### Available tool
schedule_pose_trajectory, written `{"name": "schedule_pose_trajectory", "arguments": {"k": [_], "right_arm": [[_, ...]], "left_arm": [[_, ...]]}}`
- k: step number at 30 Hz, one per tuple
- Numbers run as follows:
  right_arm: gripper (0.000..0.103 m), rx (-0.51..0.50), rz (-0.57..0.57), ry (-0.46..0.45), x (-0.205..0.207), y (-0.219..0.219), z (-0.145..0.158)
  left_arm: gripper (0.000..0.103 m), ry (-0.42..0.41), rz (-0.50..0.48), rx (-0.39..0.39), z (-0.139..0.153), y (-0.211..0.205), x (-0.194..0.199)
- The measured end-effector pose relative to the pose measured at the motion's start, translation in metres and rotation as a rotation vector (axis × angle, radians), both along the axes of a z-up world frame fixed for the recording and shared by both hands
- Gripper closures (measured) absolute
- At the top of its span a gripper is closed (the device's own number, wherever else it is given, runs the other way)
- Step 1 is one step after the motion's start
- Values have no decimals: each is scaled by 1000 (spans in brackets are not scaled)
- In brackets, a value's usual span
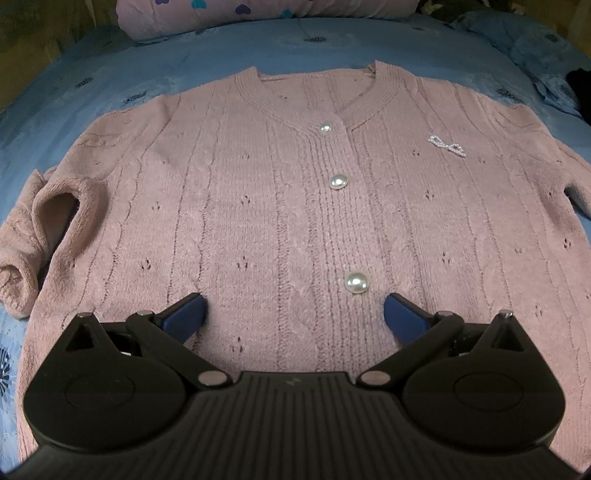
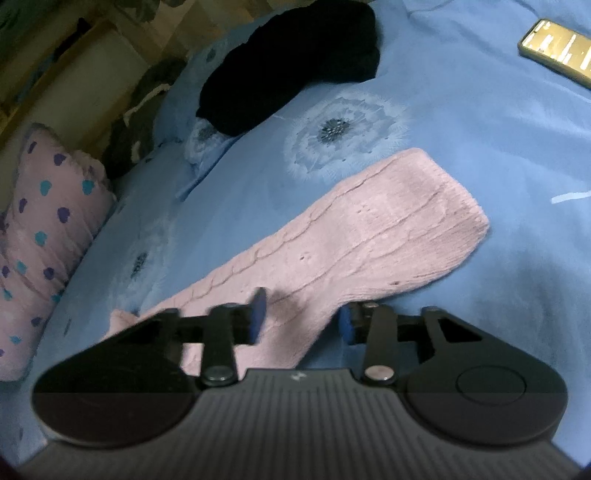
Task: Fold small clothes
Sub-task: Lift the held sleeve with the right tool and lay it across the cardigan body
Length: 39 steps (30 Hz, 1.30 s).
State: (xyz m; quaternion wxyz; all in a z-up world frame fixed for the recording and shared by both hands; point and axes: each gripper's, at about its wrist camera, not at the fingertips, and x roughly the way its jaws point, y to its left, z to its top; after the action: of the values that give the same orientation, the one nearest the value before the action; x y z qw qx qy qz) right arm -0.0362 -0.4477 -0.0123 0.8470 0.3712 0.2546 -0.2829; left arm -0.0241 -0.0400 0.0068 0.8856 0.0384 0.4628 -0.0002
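Note:
A pink knitted cardigan [image 1: 258,206] with pearl buttons lies flat, front up, on the blue bed sheet [image 1: 110,77]. Its left sleeve [image 1: 33,236] is bunched at the left edge. My left gripper [image 1: 294,314] is open above the lower front of the cardigan, near the bottom button [image 1: 356,282], holding nothing. In the right wrist view the cardigan's other sleeve [image 2: 369,236] lies stretched out on the sheet. My right gripper [image 2: 301,319] is open, its fingers on either side of the sleeve near the shoulder end, blurred.
A pink pillow with hearts [image 1: 258,14] lies at the head of the bed and shows in the right wrist view [image 2: 48,236]. A black garment [image 2: 291,62] and a phone [image 2: 557,51] lie on the sheet beyond the sleeve.

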Motion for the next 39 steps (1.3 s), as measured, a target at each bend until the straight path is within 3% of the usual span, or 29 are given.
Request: {"name": "schedule_pose_trajectory", "arguments": {"k": [3,7,11,17,26,39], "right_arm": [[92,4,-16,-22,-5,-5,2],[93,-55,-39,-93,-11,-5,17],[93,-159,-50,-134,-13,-4,33],[93,-150,-29,-141,-9,-9,37],[93,-163,147,-254,15,39,83],[94,-250,489,-371,68,177,135]], "left_arm": [[0,8,-2,-11,3,3,1],[0,12,18,-50,10,14,2],[0,-9,38,-34,16,24,2],[0,-12,56,-40,21,38,5],[0,-44,86,-34,32,59,2],[0,-84,146,18,32,99,1]]}}
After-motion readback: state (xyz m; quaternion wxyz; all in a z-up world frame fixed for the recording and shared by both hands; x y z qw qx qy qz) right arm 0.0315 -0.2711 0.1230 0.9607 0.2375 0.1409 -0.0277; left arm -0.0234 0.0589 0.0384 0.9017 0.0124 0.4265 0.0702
